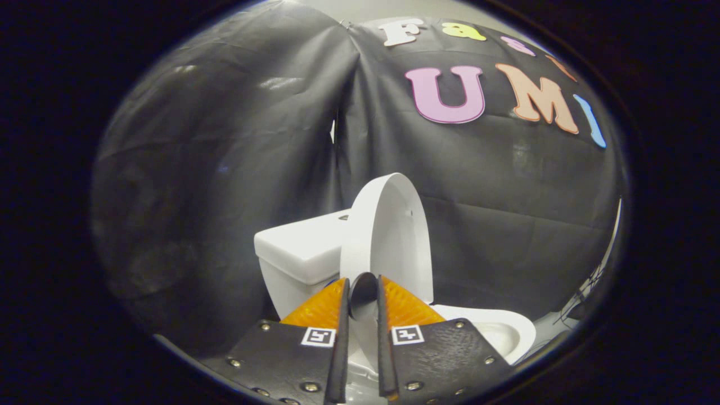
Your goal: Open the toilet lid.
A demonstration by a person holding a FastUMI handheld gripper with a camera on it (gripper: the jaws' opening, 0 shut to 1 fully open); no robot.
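Note:
The white toilet lid (pixel 394 236) stands raised almost upright, edge-on to me, its back close to the tank (pixel 298 247). My gripper (pixel 363 288) has its two fingers drawn close together around the lid's front rim. The rim runs down through the narrow gap between them, and both fingers appear to press on it. To the right of the fingers, the seat and the open bowl (pixel 500 332) lie uncovered below the lid.
The white tank with its flat cover sits behind and left of the lid. Black cloth walls (pixel 225 169) close in the booth right behind the toilet, meeting at a seam above the tank. A strip of pale floor (pixel 568 320) lies beyond the bowl.

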